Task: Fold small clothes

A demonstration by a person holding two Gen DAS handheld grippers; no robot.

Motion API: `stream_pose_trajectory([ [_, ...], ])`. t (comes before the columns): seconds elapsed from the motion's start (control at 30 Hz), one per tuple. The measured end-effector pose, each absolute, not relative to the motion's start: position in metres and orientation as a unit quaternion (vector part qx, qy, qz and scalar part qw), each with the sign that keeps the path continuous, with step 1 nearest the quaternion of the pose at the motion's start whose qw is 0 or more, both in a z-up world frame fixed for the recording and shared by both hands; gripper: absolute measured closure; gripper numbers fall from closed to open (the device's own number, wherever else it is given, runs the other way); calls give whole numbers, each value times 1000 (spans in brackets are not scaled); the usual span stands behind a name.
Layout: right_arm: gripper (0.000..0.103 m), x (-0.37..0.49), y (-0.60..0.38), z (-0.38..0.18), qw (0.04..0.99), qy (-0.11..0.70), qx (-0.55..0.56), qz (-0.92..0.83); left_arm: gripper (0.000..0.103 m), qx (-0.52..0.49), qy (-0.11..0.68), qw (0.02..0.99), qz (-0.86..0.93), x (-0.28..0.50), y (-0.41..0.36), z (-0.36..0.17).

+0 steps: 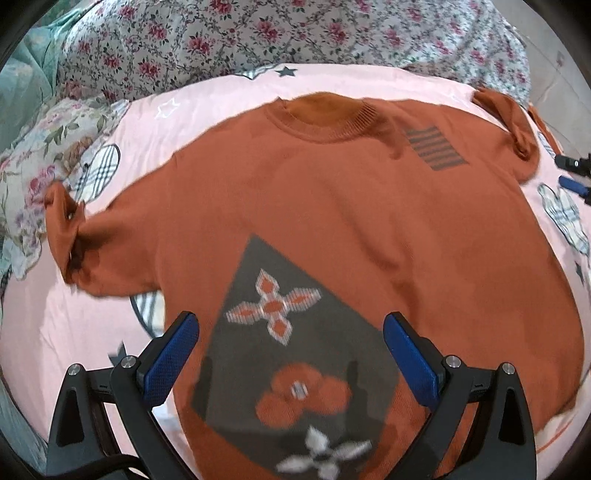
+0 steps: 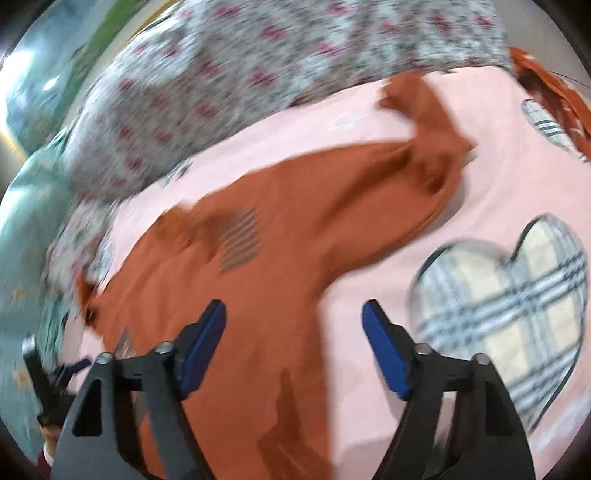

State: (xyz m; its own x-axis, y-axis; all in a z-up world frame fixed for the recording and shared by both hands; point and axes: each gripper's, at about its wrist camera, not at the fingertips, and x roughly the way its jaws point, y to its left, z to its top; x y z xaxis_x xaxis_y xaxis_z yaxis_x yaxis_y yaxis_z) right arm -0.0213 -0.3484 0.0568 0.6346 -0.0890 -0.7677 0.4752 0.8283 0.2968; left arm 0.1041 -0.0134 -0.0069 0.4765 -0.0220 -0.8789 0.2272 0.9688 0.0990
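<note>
An orange sweater point(image 1: 332, 206) with a grey flower panel point(image 1: 288, 354) lies spread face up on the pink bedsheet point(image 1: 207, 107), neck away from me, both sleeves bunched at the sides. My left gripper point(image 1: 291, 325) is open and empty, hovering over the sweater's lower front. In the right wrist view the sweater point(image 2: 280, 258) is blurred; my right gripper point(image 2: 293, 314) is open and empty above its right edge, below the bunched sleeve point(image 2: 424, 133). The right gripper also shows in the left wrist view point(image 1: 572, 173) at the far right.
A floral quilt point(image 1: 277, 33) is piled along the far side of the bed. A floral pillow point(image 1: 40, 173) lies at the left. The sheet has a plaid heart print point(image 2: 509, 306). Another orange cloth point(image 2: 550, 85) lies at the far right.
</note>
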Motion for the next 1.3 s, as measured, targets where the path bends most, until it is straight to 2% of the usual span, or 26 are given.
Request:
stream_pose_trajectory([
  [0.17, 41, 7, -441, 77, 870, 367, 227, -238, 3, 92, 504, 857, -57, 136, -11, -7],
  [0.37, 41, 55, -522, 105, 872, 351, 173, -293, 3, 88, 520, 848, -50, 158, -13, -21],
  [0.53, 41, 99, -565, 98, 861, 375, 161, -303, 3, 82, 537, 838, -51, 166, -17, -36],
  [0.67, 68, 121, -586, 80, 849, 400, 190, -287, 3, 75, 541, 836, -57, 172, -18, -41],
  [0.73, 93, 127, -581, 73, 845, 417, 185, -279, 3, 75, 541, 836, -58, 172, -18, -42],
  [0.77, 97, 130, -576, 73, 846, 421, 176, -277, 3, 72, 541, 836, -59, 172, -17, -42],
  [1.03, 98, 130, -467, 79, 893, 372, 204, -151, 3, 53, 531, 842, -73, 161, -11, -37],
  [1.3, 98, 184, -315, 56, 896, 357, 261, 26, 3, 13, 518, 852, -70, 147, 20, -26],
])
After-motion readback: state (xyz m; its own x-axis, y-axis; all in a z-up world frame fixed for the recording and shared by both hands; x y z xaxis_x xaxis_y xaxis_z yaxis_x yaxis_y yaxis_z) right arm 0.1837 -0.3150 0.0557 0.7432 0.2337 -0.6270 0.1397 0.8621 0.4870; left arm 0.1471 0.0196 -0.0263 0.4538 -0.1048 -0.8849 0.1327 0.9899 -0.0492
